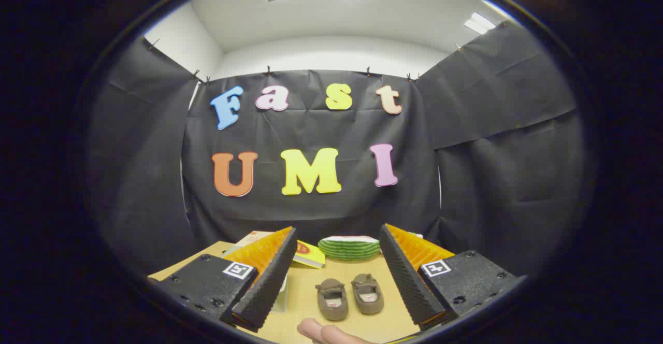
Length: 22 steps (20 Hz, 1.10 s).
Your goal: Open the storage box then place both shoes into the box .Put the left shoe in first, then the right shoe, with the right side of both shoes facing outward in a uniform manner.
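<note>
Two small brown shoes stand side by side on the wooden table (305,302), toes pointing toward me: the left-hand shoe (331,298) and the right-hand shoe (368,293). Both lie between my two fingers and a little ahead of them. My gripper (337,240) is open, held above the table, with nothing between its fingers. Part of a pale translucent object (282,295), possibly the storage box, peeks out behind the left finger (269,282); most of it is hidden.
A green-striped watermelon-shaped cushion (349,247) lies at the table's far edge. A yellow and red book or card (309,253) rests beside it, partly behind the left finger. A person's fingertip (323,332) shows at the near table edge.
</note>
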Each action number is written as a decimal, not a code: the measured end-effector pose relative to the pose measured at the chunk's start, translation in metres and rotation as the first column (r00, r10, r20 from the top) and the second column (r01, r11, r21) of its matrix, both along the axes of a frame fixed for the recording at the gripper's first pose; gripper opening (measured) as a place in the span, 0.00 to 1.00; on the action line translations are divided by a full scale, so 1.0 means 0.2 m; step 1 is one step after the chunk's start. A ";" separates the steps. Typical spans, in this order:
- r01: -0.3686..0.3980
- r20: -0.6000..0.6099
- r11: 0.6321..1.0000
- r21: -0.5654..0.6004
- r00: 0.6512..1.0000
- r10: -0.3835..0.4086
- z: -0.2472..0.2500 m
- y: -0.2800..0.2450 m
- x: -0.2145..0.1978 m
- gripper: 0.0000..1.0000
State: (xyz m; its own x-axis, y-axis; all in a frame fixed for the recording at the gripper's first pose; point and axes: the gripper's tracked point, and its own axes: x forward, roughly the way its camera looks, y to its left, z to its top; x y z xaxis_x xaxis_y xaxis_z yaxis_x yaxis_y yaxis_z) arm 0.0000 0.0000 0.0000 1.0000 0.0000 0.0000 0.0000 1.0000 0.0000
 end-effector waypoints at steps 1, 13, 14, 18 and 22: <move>-0.006 0.009 1.000 -0.001 1.000 0.006 0.02 0.01 -0.01 1.00; -0.038 -0.024 0.998 -0.052 0.999 0.037 0.00 0.14 -0.02 1.00; -0.035 -0.029 0.998 -0.052 0.999 0.033 0.00 0.14 -0.01 1.00; -0.019 -0.050 0.999 -0.047 0.999 0.017 -0.04 0.13 0.05 1.00; -0.041 -0.065 0.999 -0.012 0.997 0.040 -0.07 0.15 0.18 1.00</move>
